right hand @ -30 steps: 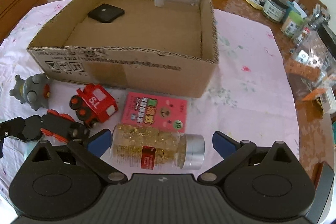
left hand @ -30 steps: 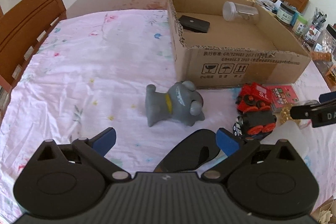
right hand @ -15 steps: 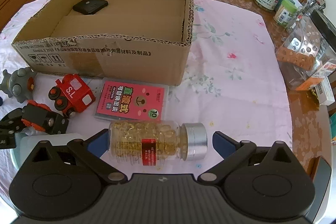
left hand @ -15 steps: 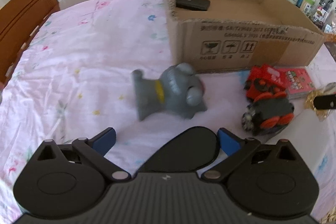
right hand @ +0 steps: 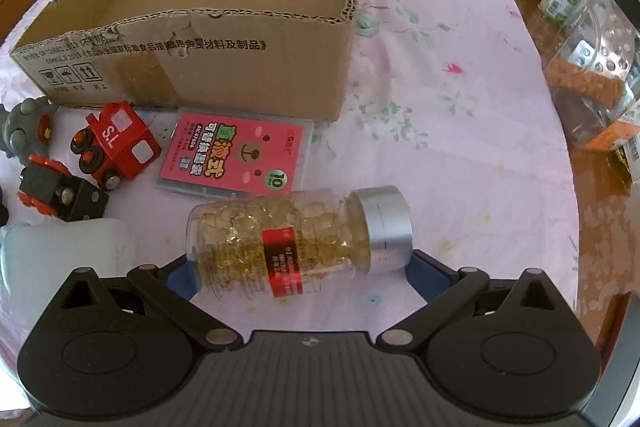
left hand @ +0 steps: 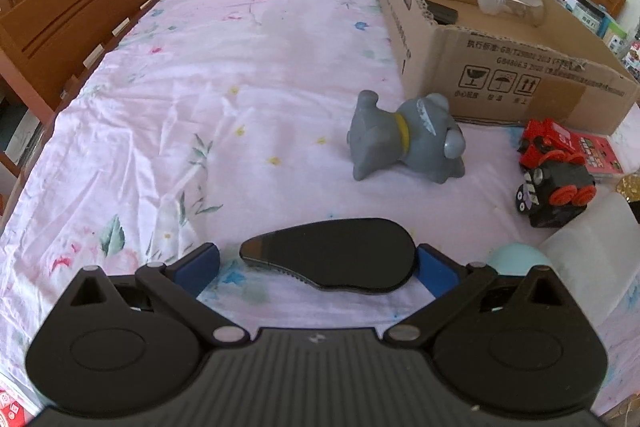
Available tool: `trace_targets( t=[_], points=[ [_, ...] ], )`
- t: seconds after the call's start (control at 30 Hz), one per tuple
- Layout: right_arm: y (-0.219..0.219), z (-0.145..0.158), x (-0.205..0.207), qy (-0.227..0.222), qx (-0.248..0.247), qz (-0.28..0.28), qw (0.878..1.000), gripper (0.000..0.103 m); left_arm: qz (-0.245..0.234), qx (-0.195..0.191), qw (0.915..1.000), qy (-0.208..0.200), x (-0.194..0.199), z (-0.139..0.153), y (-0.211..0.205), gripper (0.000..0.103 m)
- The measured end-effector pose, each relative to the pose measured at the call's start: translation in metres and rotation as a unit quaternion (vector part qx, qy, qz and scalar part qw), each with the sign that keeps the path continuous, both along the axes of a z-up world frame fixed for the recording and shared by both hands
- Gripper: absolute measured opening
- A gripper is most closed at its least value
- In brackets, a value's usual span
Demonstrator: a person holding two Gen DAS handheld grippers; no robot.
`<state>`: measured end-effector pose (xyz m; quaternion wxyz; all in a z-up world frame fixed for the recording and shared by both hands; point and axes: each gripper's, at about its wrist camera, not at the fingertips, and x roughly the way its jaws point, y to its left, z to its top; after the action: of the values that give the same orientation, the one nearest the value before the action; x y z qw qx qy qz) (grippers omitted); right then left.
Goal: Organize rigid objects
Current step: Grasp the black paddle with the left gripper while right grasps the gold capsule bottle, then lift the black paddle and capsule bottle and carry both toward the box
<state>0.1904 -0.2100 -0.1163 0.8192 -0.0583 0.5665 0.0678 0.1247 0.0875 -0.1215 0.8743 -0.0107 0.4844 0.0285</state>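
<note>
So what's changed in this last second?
The right gripper has closed in around the pill bottle, which now sits tilted between its fingers. The left gripper has closed in around the black oval. The toys and box stayed put.

Saw bright, soft daylight; faint shadows, strong fisheye bending with dark corners, slight blur toward edges.

A glossy clear plastic bottle (right hand: pixel 280 241) is capped in brushed metal. The box (right hand: pixel 240 39) is made of rough, matt corrugated cardboard, and the tablecloth (left hand: pixel 200 107) of soft, creased cloth.
</note>
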Motion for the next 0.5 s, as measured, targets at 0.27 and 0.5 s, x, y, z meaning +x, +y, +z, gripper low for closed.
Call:
trace_targets(
  t=[0.27,0.5],
  points=[
    [-0.003,0.000,-0.011,-0.039,0.009,0.024,0.999,0.103,0.010,0.000,0.9999,-0.003,-0.001,0.000,-0.005,0.103],
    [-0.002,0.001,-0.013,-0.060,0.014,0.044,0.997,0.103,-0.009,0.000,0.9998,-0.016,-0.002,-0.002,-0.009,0.103]
  ],
)
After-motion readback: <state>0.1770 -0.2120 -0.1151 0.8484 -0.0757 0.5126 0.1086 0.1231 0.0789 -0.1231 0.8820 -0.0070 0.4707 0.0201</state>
